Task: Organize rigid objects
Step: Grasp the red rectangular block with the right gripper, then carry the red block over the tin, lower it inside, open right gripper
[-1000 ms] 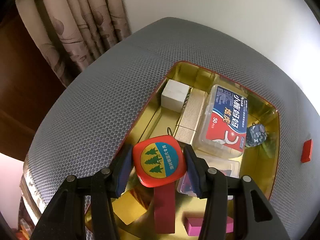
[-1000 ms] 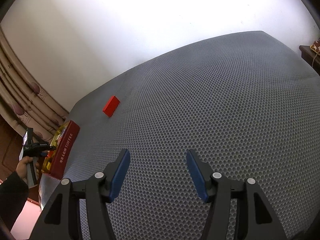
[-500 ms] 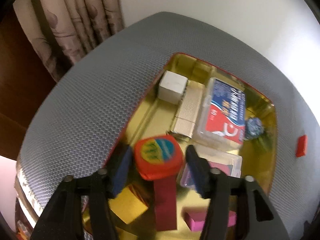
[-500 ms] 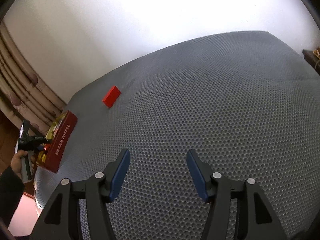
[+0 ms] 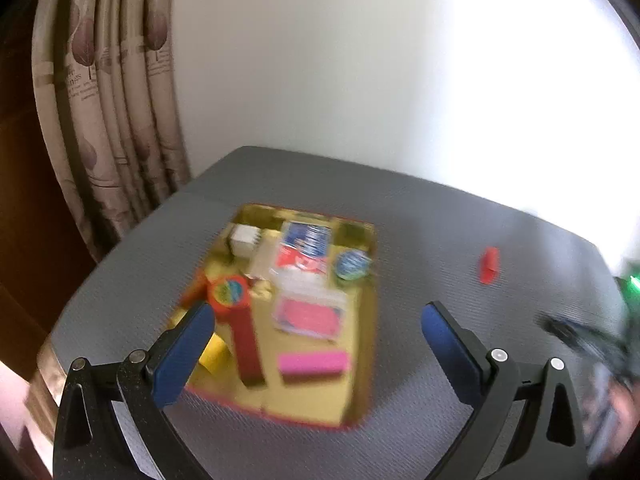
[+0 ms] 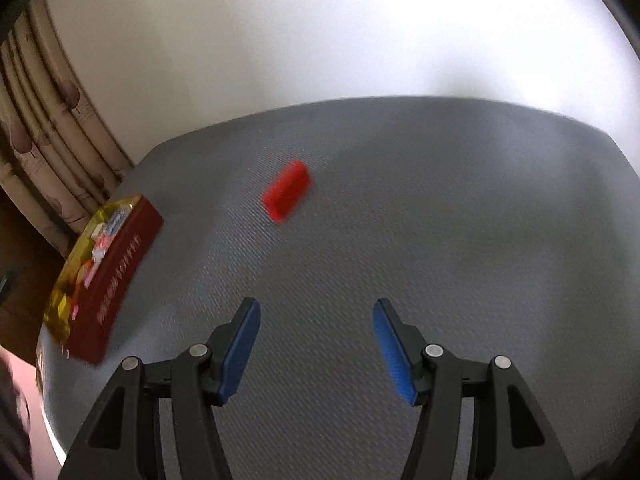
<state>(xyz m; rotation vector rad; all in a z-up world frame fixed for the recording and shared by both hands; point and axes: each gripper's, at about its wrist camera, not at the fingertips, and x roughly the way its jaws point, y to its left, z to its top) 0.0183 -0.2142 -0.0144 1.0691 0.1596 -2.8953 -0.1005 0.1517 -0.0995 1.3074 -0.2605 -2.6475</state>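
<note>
A gold-lined tin [image 5: 360, 412] with red walls sits on the grey mat and holds several items. Among them is a round red tape measure [image 5: 229, 292] with its red strap, lying at the tin's left side. My left gripper [image 5: 316, 314] hovers above and behind the tin with its jaws opening wide and nothing between them. A small red block [image 5: 490, 265] lies alone on the mat to the tin's right. In the right wrist view that red block [image 6: 287, 191] is ahead, and my right gripper [image 6: 317, 306] stands open and empty, short of it. Both views are blurred.
The tin [image 6: 120, 276] is at the mat's left edge, near a patterned curtain [image 5: 112, 120]. Inside it are a pink block [image 5: 312, 362], a yellow block [image 5: 212, 354], a white cube [image 5: 244, 236] and a blue-and-red box [image 5: 306, 248]. Grey mat [image 6: 440, 240] surrounds the red block.
My left gripper let go of the red tape measure, opened wide and drew back and up from the tin. My right gripper swung towards the red block, which now looks nearer.
</note>
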